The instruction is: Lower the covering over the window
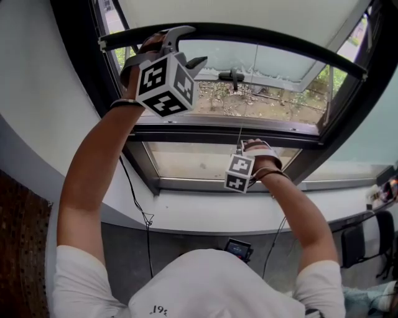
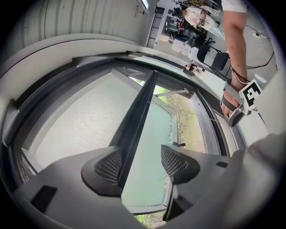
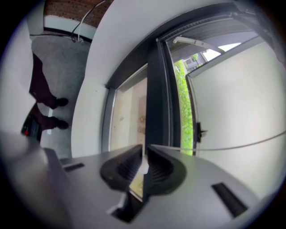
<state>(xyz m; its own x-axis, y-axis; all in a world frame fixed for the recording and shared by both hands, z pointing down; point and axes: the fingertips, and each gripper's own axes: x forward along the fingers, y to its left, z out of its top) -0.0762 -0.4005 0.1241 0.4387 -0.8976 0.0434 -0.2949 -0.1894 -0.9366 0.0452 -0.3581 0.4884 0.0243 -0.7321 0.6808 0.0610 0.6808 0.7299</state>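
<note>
Pale blind (image 1: pixel 249 12) covers the top of the window (image 1: pixel 217 133); its dark bar (image 2: pixel 138 112) runs between the wide-apart jaws of the left gripper (image 2: pixel 140 163) (not pinched). Lower down, the right gripper (image 3: pixel 144 163) is clamped on a thin cord (image 3: pixel 232 145).

The blind (image 1: pixel 249 10) is a pale, finely woven sheet, drawn only part of the way down the window (image 1: pixel 267 99), so the glass below it is uncovered. Its bottom bar (image 1: pixel 273 38) is dark and slim and spans the full width between the dark sides of the frame. A thin pale cord (image 3: pixel 232 147) is stretched in front of the pane.
</note>
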